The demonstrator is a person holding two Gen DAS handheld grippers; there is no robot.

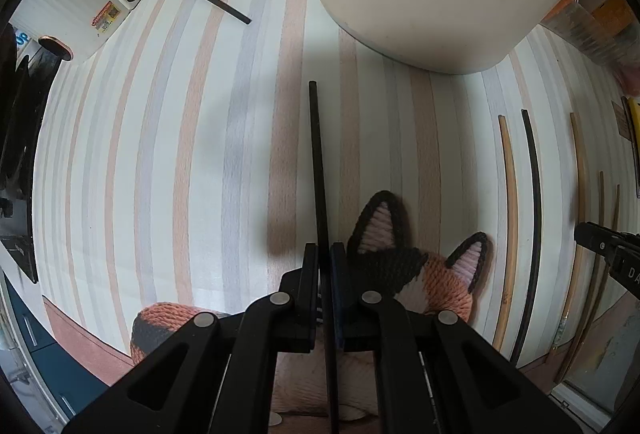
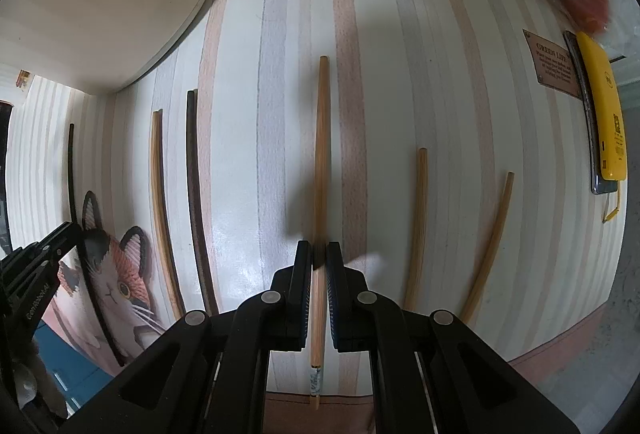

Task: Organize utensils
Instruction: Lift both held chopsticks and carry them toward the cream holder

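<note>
Over the striped cloth [image 1: 160, 154] — each claw grips a chopstick.

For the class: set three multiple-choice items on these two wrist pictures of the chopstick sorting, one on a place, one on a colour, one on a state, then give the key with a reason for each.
1. Where does the cat-shaped knitted mat lie in the right wrist view?
A. lower left
B. upper right
C. centre top

2. What colour is the chopstick between the left gripper's fingers?
A. yellow
B. black
C. white

3. How does the right gripper stand?
A. wide open, nothing in it
B. out of view
C. shut on a wooden chopstick

Key: 1 A, the cat face sits by the lower left edge. 2 B, the stick is dark throughout. 3 C, both fingers press on the tan stick.
</note>
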